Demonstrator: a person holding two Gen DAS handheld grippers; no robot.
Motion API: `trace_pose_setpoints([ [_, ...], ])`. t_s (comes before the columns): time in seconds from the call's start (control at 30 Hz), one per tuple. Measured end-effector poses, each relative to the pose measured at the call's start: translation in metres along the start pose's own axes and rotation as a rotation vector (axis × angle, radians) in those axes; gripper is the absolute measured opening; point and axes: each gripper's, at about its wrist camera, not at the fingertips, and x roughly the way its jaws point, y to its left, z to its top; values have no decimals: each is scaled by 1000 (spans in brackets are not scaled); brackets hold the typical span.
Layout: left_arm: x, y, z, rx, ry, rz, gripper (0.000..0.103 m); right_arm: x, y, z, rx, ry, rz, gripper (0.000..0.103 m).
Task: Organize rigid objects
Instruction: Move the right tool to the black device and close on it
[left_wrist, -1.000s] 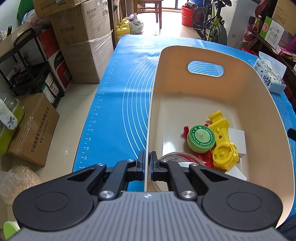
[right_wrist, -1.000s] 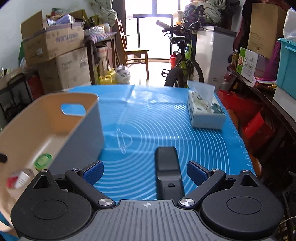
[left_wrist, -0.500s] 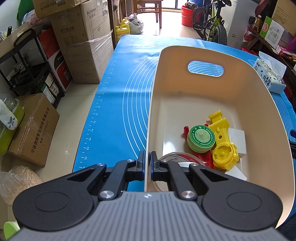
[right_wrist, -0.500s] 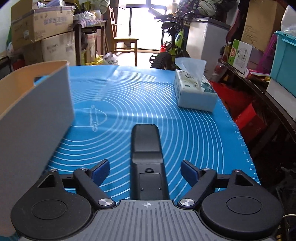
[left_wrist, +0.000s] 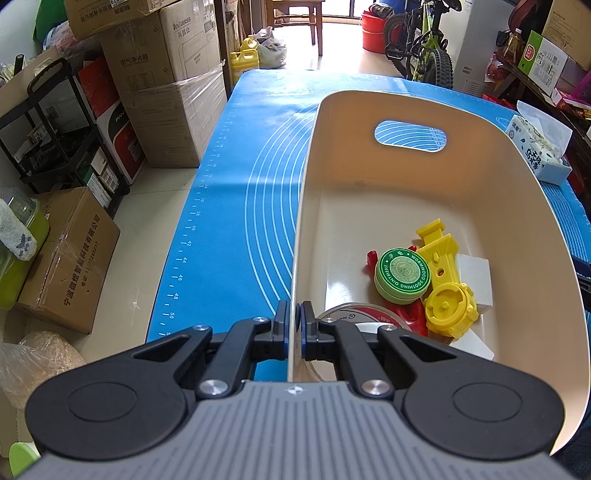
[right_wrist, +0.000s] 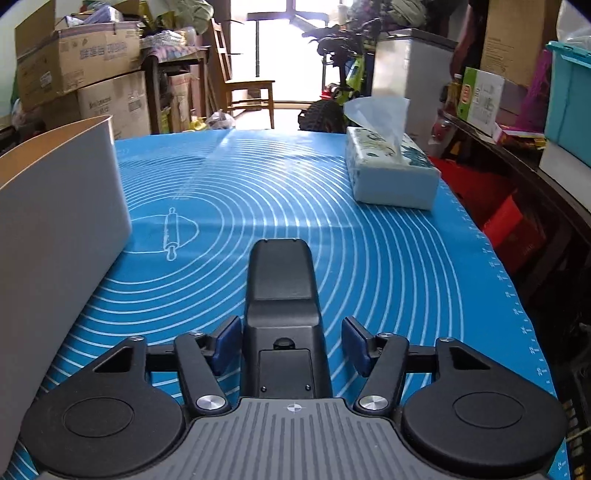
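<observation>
The left gripper (left_wrist: 293, 325) pinches the near wall of the cream bin (left_wrist: 424, 110), steadying it. The right gripper (right_wrist: 284, 341) has just been narrowing around the black remote (right_wrist: 281, 291) lying on the counter's blue mat (right_wrist: 388, 266); its pads stand just beside the remote's flanks. An off-centre squeeze could twist the remote aside.

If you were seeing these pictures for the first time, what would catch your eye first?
Probably the cream bin on the blue mat, its near wall pinched by the shut left tool, with bright yellow toy parts and a green tin inside. Next, the black remote lying between the right tool's closing jaws.
</observation>
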Motion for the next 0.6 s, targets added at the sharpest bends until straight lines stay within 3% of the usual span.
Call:
trace_pose_setpoints([
  [0.1,0,0,0,0,0,0,7,-1,4,-1,-18,-7,9,54],
  [0.6,0,-1,0,0,0,0,7,-10,6,0,-18,-27,-40,53],
])
